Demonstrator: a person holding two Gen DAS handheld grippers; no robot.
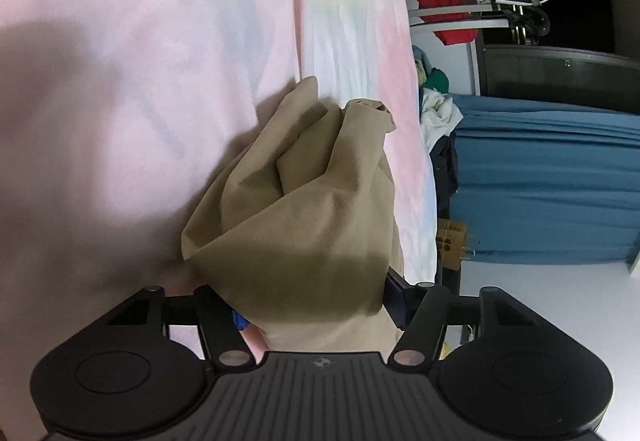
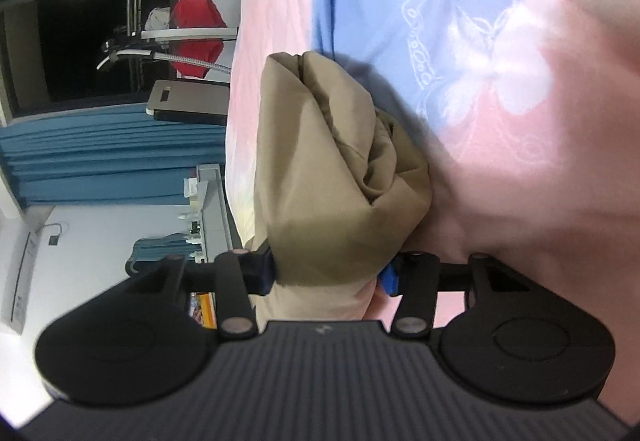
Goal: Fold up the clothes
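**Both tools clamped on the tan cloth**

Left tool is pinched on a bunch of cloth; right tool grips its own bunch too; looks like the same garment, one end each, though neither view shows the span between. From each tool the cloth runs straight ahead, bunched against the bed; neither hand looks nearer. Fingertips are buried in fabric; can't tell what garment it is or how folded it is.

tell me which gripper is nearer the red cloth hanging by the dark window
Cannot tell: both the left gripper and right gripper are shut on the tan garment over the bed, far from the red cloth.
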